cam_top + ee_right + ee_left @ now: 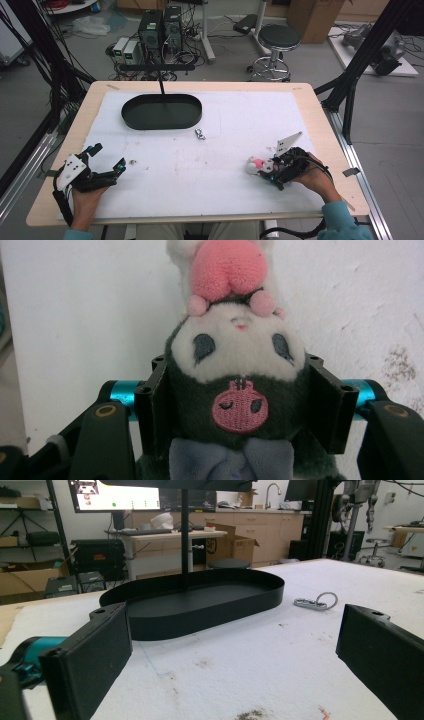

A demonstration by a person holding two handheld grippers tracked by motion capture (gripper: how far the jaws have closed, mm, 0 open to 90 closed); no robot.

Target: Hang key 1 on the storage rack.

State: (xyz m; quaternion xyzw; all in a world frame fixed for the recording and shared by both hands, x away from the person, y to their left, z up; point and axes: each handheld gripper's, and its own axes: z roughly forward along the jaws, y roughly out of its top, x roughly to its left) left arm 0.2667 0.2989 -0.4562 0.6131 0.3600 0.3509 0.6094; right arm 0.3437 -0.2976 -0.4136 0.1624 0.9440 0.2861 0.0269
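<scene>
On the table's right side, the right gripper [267, 169] is clamped on a plush toy [235, 370]. Left gripper [106, 161] rests wide open, empty. Likely step: grasp secured; next calls for lifting, probably toward the black tray [161, 111].

The plush toy [235, 385] runs off the bottom edge below its bow, and beside the black tray [161, 111] that little metal clip [200, 133] is too tiny to identify.

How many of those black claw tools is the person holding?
2. The left gripper sits open at the table's near-left; the right gripper, near-right, is shut on a plush toy.
</scene>
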